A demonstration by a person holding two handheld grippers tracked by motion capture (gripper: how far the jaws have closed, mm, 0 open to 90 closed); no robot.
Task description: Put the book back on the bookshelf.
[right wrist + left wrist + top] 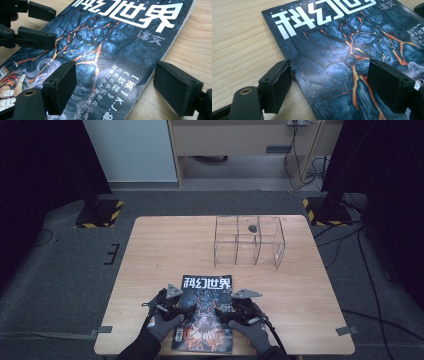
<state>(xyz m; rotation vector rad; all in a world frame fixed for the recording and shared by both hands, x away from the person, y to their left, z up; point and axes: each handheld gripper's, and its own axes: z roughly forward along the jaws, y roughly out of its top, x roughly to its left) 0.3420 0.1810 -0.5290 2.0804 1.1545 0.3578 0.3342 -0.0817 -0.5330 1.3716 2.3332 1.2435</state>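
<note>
A dark magazine with a cracked-lava cover and white title letters lies flat near the front edge of the wooden table. My left gripper is at its left edge, open: in the left gripper view one jaw hangs over bare wood and the other over the magazine. My right gripper is at the right edge, also open, straddling the edge of the magazine. The left gripper also shows far off in the right gripper view. Neither gripper's pads press on the cover.
A clear acrylic organizer with several compartments stands at the back right of the table. Gloved hands enter from the bottom. Black stands with yellow-striped bases flank the table on the floor, with cables to the right.
</note>
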